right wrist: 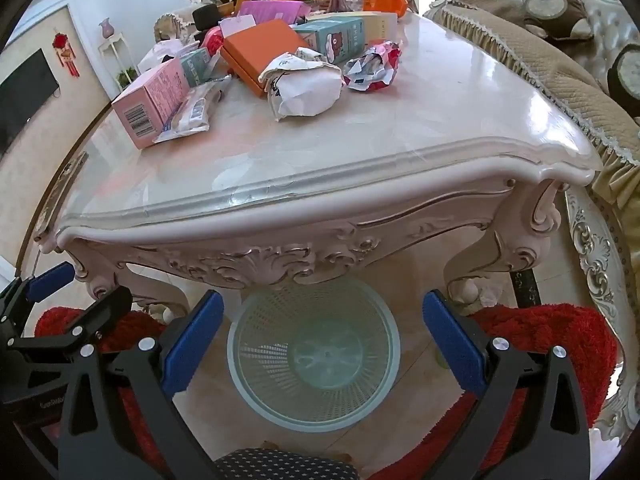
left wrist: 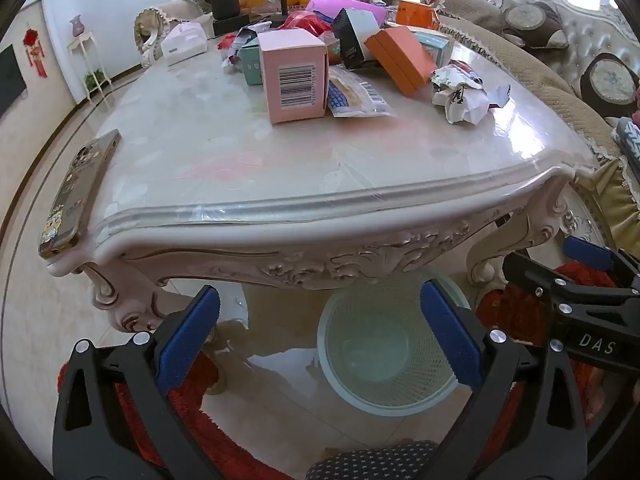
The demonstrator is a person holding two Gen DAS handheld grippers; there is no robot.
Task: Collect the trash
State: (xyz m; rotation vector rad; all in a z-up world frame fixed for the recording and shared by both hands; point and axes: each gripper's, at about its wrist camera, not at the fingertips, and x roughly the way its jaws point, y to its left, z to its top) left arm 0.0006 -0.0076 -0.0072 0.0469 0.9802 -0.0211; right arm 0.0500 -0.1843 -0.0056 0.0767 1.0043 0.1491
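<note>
Trash lies heaped at the far end of an ornate marble-topped table [left wrist: 248, 152]: a pink barcode box [left wrist: 294, 76], an orange box [left wrist: 400, 58], a crumpled white paper [left wrist: 464, 98] and a flat snack wrapper [left wrist: 356, 94]. In the right wrist view the same pink box [right wrist: 150, 100], orange box [right wrist: 260, 54], white paper [right wrist: 306, 84] and a red-and-white crumpled wrapper [right wrist: 372, 66] show. A pale mesh wastebasket [left wrist: 384, 348] [right wrist: 314, 360] stands on the floor below the table's near edge. My left gripper [left wrist: 320, 332] and right gripper [right wrist: 324, 336] hover over it, both open and empty.
A phone [left wrist: 78, 196] in a patterned case lies on the table's near left corner. Sofas with cushions [left wrist: 532, 20] flank the right side. Red fluffy slippers [right wrist: 552, 336] rest on the floor beside the basket. More boxes and fruit crowd the table's far end.
</note>
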